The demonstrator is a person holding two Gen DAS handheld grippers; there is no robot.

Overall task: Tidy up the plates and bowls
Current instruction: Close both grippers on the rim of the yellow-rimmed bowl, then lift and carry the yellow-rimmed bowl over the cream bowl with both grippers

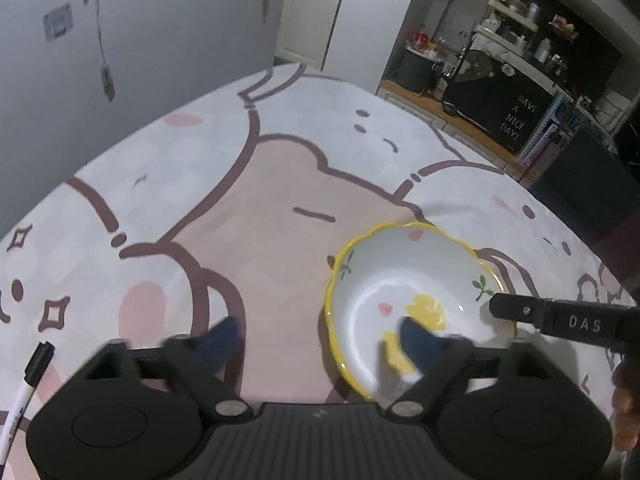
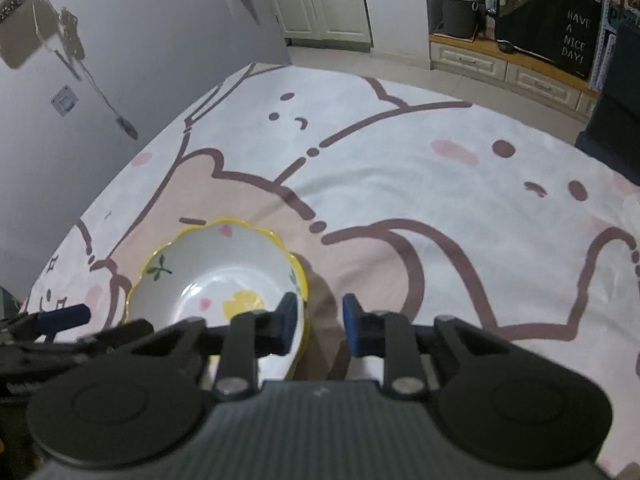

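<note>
A white bowl with a wavy yellow rim [image 1: 404, 292] sits on the cartoon-print tablecloth [image 1: 260, 200]. My left gripper [image 1: 320, 340] is open: one blue finger is over the cloth left of the bowl, the other [image 1: 418, 340] is inside the bowl above its near rim. In the right wrist view the same bowl [image 2: 216, 276] lies at lower left. My right gripper [image 2: 318, 316] is open, with its left fingertip [image 2: 286, 316] inside the bowl's right rim and its right fingertip outside it. The right gripper's black finger also shows in the left wrist view [image 1: 560, 318].
A marker pen [image 1: 28, 384] lies on the cloth at lower left in the left wrist view. A grey wall [image 1: 140, 40] borders the table's far left. Cabinets and a dark counter with a "Have a nice day" sign [image 2: 576, 40] stand beyond the table.
</note>
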